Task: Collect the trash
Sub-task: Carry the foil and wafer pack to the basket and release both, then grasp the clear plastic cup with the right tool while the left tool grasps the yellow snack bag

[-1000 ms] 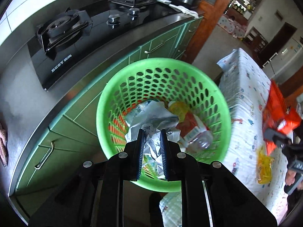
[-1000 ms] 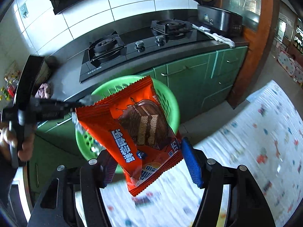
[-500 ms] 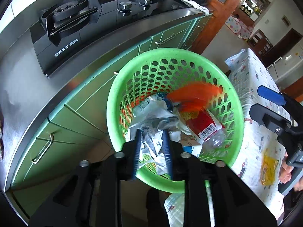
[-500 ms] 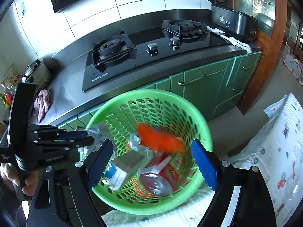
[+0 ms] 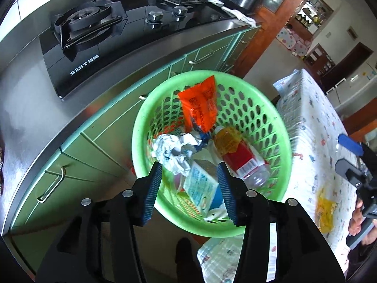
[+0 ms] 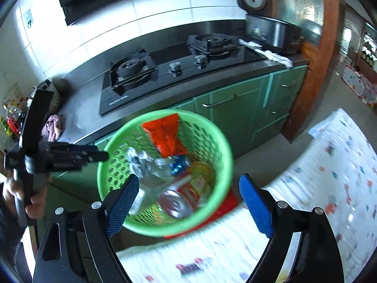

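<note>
A green perforated basket [image 5: 264, 118] [image 6: 219, 141] holds trash: an orange snack wrapper [image 5: 200, 106] [image 6: 165, 136] leaning on its far wall, crumpled white paper [image 5: 172, 151], a plastic bottle with a red label [image 5: 240, 158] [image 6: 186, 198] and a small carton [image 5: 202, 188]. My left gripper [image 5: 189, 188] is open and empty just above the basket's near rim. My right gripper [image 6: 188, 202] is open and empty over the basket's near side. A yellow wrapper [image 5: 326, 208] lies on the patterned table.
A table with a white patterned cloth [image 5: 313, 122] [image 6: 329, 176] stands right of the basket. Behind it are green cabinets [image 6: 235, 108] and a steel counter with a black gas hob [image 5: 99, 35] [image 6: 165, 70]. A dark cooker [image 6: 271, 33] sits at the counter's right end.
My right gripper opened and the orange wrapper fell into the basket. My left gripper opened and let go of the crumpled paper, which now lies in the basket.
</note>
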The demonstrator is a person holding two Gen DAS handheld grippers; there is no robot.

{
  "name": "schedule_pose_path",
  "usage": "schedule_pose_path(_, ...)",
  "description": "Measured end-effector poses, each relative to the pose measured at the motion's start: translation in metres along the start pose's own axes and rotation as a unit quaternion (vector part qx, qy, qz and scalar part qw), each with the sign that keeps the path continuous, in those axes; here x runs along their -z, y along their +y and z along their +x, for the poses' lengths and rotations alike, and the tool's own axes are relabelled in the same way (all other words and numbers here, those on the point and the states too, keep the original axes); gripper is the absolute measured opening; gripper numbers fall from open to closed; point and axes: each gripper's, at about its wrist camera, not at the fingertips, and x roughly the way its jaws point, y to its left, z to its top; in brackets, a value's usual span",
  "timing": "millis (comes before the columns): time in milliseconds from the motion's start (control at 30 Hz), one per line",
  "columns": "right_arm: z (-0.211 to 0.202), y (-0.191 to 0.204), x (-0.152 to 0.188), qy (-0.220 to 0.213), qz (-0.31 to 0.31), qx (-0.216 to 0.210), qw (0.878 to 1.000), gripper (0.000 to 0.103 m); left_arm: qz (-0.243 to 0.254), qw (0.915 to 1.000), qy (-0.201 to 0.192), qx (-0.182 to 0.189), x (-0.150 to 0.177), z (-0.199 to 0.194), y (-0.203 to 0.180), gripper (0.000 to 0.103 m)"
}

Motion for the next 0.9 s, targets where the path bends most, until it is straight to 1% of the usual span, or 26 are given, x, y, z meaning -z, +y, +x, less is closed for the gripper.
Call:
schedule_pose_path(100,-0.01,-0.022,0.015,0.002,0.012,0.025,1.0,0.084,0.01,0.9999,-0.007,0.001,0.0,-0.005,-0.007,0.049)
schedule_pose_path(333,-0.029,-0.097,0.052,0.017,0.068,0.084,0.994,0.084,0.026,0.9995,-0.013,0.008,0.003,-0.012,-0.028,0.05)
schedule_pose_path(533,-0.039,-0.17,0.072,0.018,0.131,0.134,0.982,0.084,0.041,0.999,-0.012,0.014,0.011,-0.014,-0.047,0.052)
schedule_pose_path(600,-0.041,-0.192,0.076,0.018,0.147,0.151,0.977,0.084,0.045,0.9988,-0.011,0.014,0.014,-0.013,-0.053,0.055)
schedule_pose_path(667,-0.041,-0.215,0.078,0.023,0.17,0.157,0.973,0.084,0.05,0.9986,-0.01,0.017,0.015,-0.013,-0.06,0.056)
schedule_pose_path(733,-0.037,-0.236,0.079,0.031,0.191,0.156,0.969,0.084,0.053,0.9984,-0.01,0.019,0.016,-0.014,-0.066,0.059)
schedule_pose_path(833,-0.027,-0.253,0.08,0.044,0.202,0.156,0.966,0.084,0.061,0.9979,-0.009,0.022,0.018,-0.014,-0.074,0.061)
schedule_pose_path(900,-0.019,-0.261,0.08,0.055,0.206,0.145,0.966,0.084,0.067,0.9975,-0.008,0.023,0.02,-0.014,-0.081,0.063)
